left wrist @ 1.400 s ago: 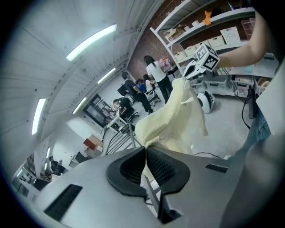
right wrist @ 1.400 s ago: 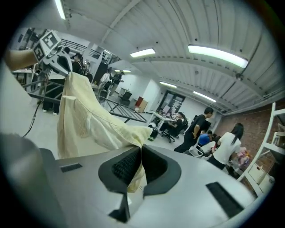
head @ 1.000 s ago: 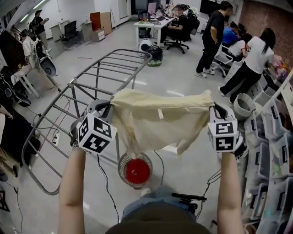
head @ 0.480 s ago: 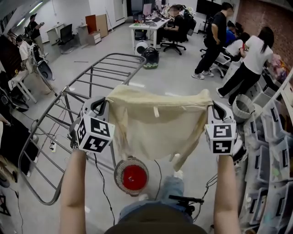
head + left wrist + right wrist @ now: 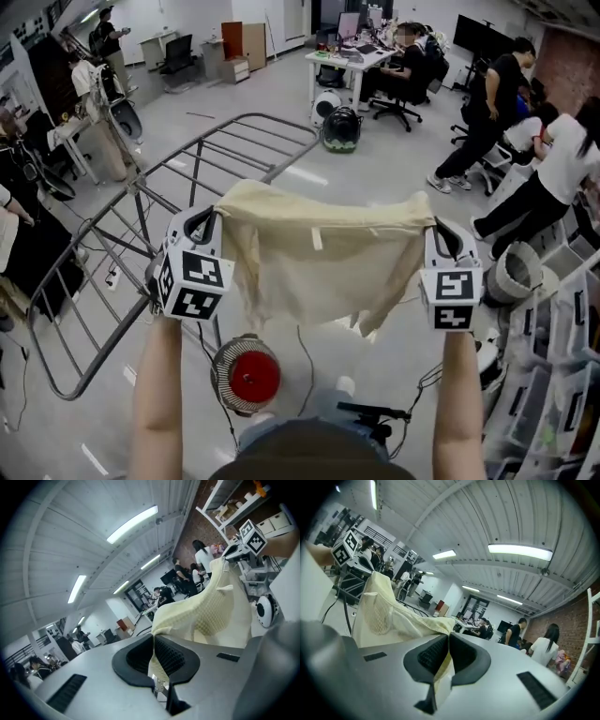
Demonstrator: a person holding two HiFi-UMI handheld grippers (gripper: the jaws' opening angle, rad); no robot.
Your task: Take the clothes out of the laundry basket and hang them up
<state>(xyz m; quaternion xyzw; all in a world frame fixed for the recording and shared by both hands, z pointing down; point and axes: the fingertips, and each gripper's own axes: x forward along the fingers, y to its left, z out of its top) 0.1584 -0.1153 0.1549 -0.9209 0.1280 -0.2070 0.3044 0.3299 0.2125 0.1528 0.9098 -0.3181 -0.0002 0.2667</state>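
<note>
Left gripper (image 5: 212, 217) and right gripper (image 5: 434, 228) clamp the cream garment (image 5: 319, 272), stretched between them.

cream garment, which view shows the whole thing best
The head view: the cream garment hangs spread between the left tool and the right tool, whole width visible. The left gripper view shows only a corner pinched in its jaws and a foreshortened stretch; the right gripper view shows the same from the other end.
</note>
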